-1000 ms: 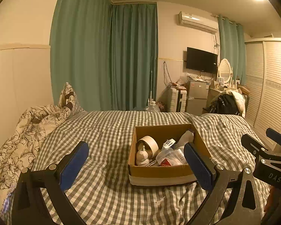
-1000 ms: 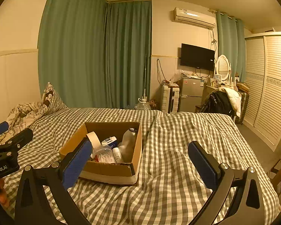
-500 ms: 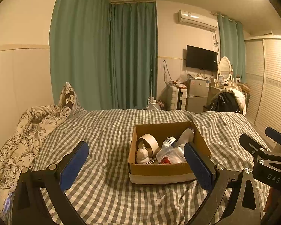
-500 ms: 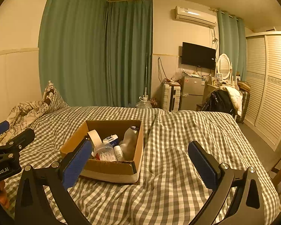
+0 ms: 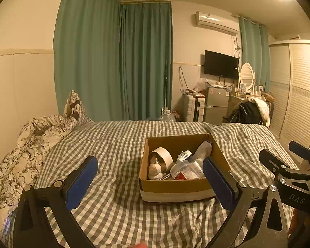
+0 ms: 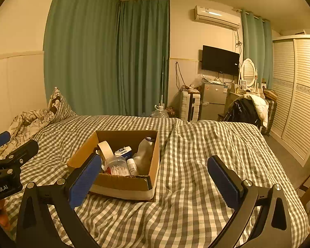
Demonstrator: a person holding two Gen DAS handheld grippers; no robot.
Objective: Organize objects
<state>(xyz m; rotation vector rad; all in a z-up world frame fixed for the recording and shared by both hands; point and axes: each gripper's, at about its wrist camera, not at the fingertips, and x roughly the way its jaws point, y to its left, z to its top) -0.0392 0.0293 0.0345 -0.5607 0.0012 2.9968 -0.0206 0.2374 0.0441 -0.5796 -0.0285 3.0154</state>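
Note:
A brown cardboard box point(image 5: 175, 187) point(image 6: 122, 183) sits on the checked bed cover. Inside lie a roll of tape point(image 5: 162, 158) point(image 6: 103, 147), a white garlic-shaped item point(image 5: 155, 168), a clear plastic bottle point(image 6: 143, 155) point(image 5: 202, 149), a clear tub point(image 6: 117, 164), a small white tube point(image 6: 131, 165) and a blue-and-white pack point(image 6: 124, 150) point(image 5: 184, 155). My left gripper point(image 5: 149, 180) hovers open in front of the box, holding nothing. My right gripper point(image 6: 155, 177) is open and empty too, over the box's right front corner.
The bed point(image 6: 196, 144) fills the foreground, with a floral duvet point(image 5: 26, 144) and pillow point(image 5: 74, 107) at the left. Beyond it stand green curtains point(image 5: 113, 62), a small fridge point(image 6: 212, 101), a wall TV point(image 6: 220, 60), a laden chair point(image 6: 248, 108) and louvred wardrobe doors point(image 6: 299, 95).
Both views have shifted only slightly; the box sits a little lower and nearer in each. Both grippers stay open and empty.

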